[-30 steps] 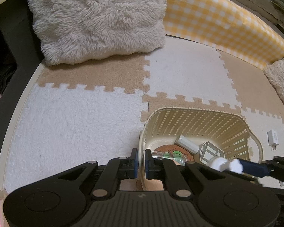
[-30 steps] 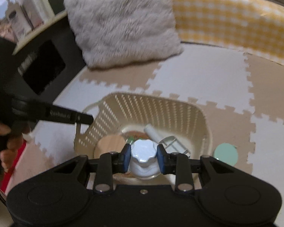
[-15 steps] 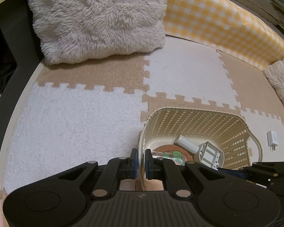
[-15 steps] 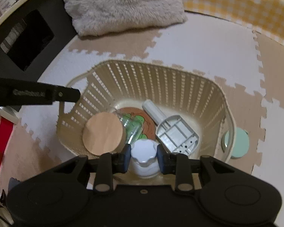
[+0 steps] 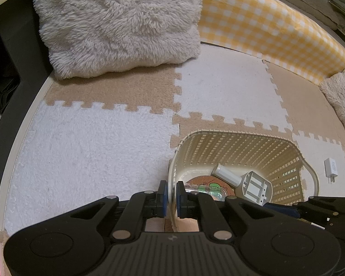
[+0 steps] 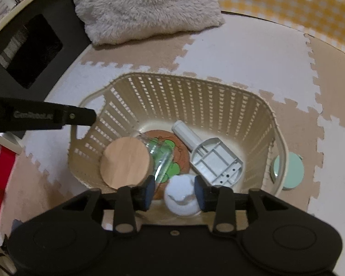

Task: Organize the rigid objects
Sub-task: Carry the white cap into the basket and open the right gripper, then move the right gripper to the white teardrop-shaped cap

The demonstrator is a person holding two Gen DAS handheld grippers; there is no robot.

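Right wrist view, right gripper released, white knob, glass jar, grey bracket in basket, left gripper clamping rim.

Your basket is cream, slatted weave. Inside it: grey plastic bracket, pale wood lid, brown coaster with green print, white knob. Floor mat runs in white and tan puzzle tiles. Bolster is yellow-white gingham, pillow off-white shag. Mint disc outside. Your finger pads are blue.
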